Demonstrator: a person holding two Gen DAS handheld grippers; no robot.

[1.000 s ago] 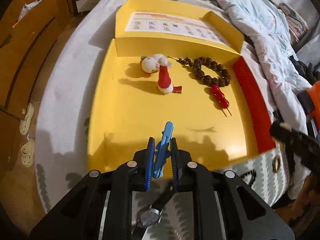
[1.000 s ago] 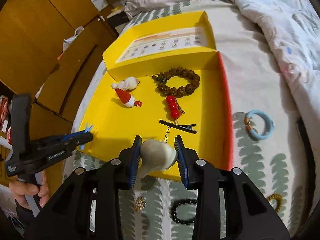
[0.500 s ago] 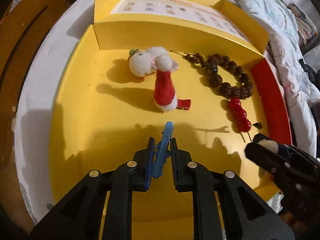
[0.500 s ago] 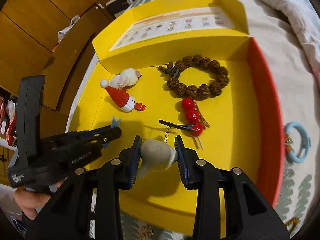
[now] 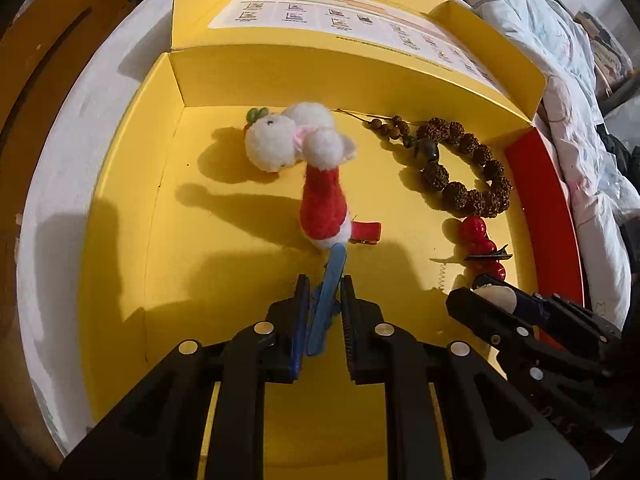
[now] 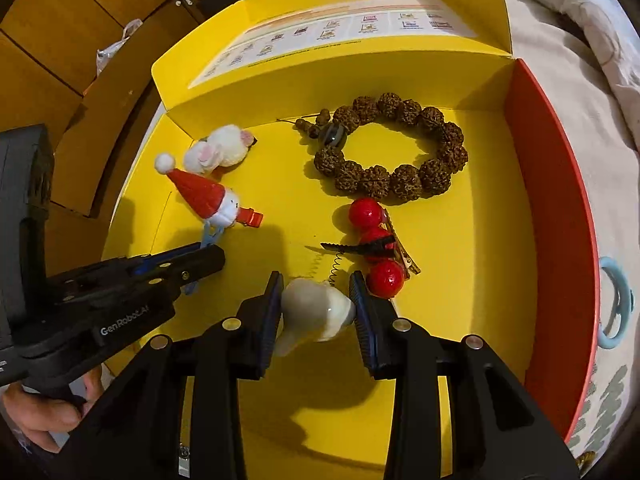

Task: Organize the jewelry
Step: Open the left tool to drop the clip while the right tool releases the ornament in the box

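A shallow yellow cardboard box (image 6: 460,320) with low walls, one red side wall (image 6: 548,216) and a folded-back printed lid is lying on a bed, and its near half and left side are offering bare floor, while the far half is crowded. The left gripper (image 5: 323,300) is clamping a slim blue plastic hair clip (image 5: 326,300) between closed jaws, the clip's tip sitting just beside a fuzzy red-and-white Santa-hat hair clip (image 5: 322,208) near the box's middle. The right gripper (image 6: 316,304) is pinching a smooth cream-white tooth-shaped charm (image 6: 316,312) between partly closed jaws, low over the floor toward the near edge; a thin coiled spring is running from it to a black toothed metal clip (image 6: 360,249). That clip is lying across a hair clip of three glossy red balls (image 6: 374,236). A bracelet of knobbly brown seed beads (image 6: 392,152) is resting by the far wall near the red side, and a white fluffy pompom animal (image 6: 220,152) is sitting toward the far left corner. A pale blue ring (image 6: 616,304) is lying on the bedding outside the red wall.
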